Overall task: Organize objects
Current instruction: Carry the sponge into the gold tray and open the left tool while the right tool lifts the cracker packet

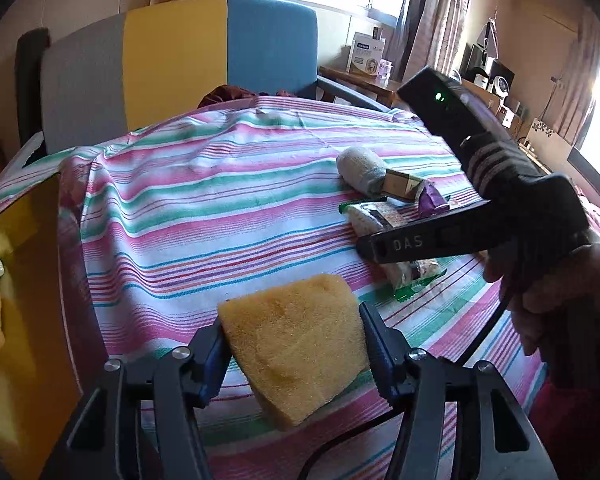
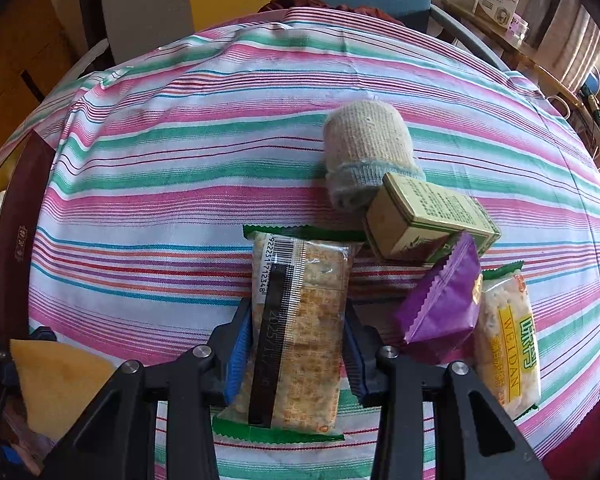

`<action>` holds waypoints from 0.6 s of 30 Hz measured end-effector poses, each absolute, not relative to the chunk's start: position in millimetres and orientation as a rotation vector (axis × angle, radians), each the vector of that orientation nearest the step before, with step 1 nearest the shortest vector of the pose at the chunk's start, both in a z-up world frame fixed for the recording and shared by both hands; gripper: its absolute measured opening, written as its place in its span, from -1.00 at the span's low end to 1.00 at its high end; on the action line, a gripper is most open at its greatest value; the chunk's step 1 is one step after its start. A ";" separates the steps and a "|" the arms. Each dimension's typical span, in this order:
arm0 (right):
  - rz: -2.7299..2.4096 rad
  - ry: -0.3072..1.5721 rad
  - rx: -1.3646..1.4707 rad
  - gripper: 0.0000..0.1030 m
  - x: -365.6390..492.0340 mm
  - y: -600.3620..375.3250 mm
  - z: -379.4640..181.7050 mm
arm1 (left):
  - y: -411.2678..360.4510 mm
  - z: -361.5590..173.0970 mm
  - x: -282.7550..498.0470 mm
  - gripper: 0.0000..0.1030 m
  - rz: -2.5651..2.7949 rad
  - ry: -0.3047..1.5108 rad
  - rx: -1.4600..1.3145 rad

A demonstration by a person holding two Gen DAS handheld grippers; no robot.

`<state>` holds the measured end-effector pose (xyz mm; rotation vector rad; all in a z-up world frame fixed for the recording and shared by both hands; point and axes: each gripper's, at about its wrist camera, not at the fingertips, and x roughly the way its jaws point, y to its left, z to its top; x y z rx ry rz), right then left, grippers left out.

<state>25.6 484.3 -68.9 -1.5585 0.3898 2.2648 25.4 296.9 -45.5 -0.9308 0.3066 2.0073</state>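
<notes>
In the left wrist view my left gripper is shut on a yellow sponge, its pads squeezing both sides just above the striped cloth. The right wrist view has my right gripper shut on a clear cracker packet with green ends, which lies lengthwise on the cloth. From the left wrist view the right gripper leans down over that packet, held by a hand. The sponge shows at the lower left of the right wrist view.
Beyond the packet lie a rolled beige sock, a small green-and-tan box, a purple sachet and a yellow-labelled snack packet. A grey, yellow and blue chair back stands behind the table. A side table with boxes is at the back right.
</notes>
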 end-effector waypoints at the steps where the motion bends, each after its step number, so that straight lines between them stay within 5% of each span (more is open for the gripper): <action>1: 2.266 0.382 -1.557 -0.21 26.3 484.0 -68.6 | 293.0 -39.5 27.2 0.17 2.008 0.302 -0.922; 18: 2.275 0.216 -1.538 -0.22 30.5 469.3 -66.3 | 172.1 8.9 -13.8 0.18 2.300 0.169 -0.944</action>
